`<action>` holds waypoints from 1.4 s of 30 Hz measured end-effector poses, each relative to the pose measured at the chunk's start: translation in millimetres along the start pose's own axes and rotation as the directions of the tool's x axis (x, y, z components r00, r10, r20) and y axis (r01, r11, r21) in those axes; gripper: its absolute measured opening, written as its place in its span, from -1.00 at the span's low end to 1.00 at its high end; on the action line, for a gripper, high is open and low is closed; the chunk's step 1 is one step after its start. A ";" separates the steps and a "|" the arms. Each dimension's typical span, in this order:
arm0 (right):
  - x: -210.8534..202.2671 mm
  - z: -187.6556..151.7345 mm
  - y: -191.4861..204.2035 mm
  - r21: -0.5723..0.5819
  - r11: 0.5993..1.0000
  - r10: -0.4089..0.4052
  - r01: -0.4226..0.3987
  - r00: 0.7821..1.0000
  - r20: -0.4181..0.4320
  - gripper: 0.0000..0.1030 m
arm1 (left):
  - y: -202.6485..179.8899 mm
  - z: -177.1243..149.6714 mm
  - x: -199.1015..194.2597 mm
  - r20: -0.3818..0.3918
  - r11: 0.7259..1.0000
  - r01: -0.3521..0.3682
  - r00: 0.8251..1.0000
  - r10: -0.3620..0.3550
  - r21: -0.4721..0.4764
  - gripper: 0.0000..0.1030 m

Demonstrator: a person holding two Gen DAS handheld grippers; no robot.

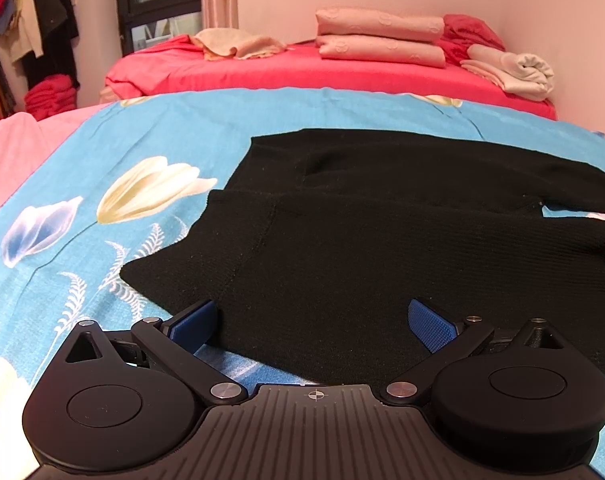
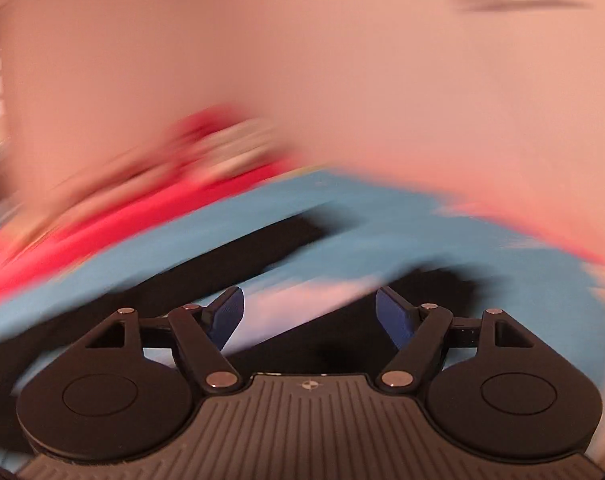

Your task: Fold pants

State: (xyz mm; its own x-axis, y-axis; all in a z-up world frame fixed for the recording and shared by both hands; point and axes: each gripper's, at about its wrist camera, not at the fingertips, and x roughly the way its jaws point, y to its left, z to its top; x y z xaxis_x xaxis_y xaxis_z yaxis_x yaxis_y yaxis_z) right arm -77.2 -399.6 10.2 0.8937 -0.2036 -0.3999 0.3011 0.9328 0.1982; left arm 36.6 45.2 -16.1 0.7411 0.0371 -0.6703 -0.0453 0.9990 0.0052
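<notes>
While the left gripper (image 1: pixel 312 322) is held with jaws spread wide and empty over the near edge of the black knit pants (image 1: pixel 382 240), one fold appears made on the floral bedspread (image 1: pixel 102 152); more remain. Through blur, the right gripper (image 2: pixel 309 316) is seen open, nothing held.

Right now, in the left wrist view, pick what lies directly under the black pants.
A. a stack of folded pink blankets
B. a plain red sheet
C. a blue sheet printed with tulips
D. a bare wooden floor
C: the black pants lie spread on the blue tulip-print sheet; the red sheet and folded pink blankets sit farther back.
</notes>
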 end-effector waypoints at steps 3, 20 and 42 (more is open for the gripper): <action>-12.9 -34.7 85.9 -0.302 0.903 0.269 -0.305 0.950 -0.158 0.44 | 0.8 -0.1 -0.1 0.002 1.000 0.003 1.000 -0.003 -0.002 1.00; -31.4 -106.7 186.2 -0.659 0.543 0.334 -0.520 0.854 -0.398 -0.87 | 2.4 -1.3 -2.3 0.012 1.000 0.010 1.000 -0.010 -0.006 1.00; -4.8 -3.4 -40.0 0.081 0.959 -0.273 0.273 0.962 -0.010 0.78 | -0.6 -0.3 -0.6 0.012 1.000 0.002 1.000 -0.002 -0.001 1.00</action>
State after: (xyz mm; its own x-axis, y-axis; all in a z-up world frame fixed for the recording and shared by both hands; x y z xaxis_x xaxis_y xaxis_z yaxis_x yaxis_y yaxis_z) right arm -94.7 -435.0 1.1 0.7739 -0.4476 -0.4481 0.5596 0.8145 0.1530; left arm 36.0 44.6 -16.0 0.7491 0.0351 -0.6615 -0.0440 0.9990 0.0032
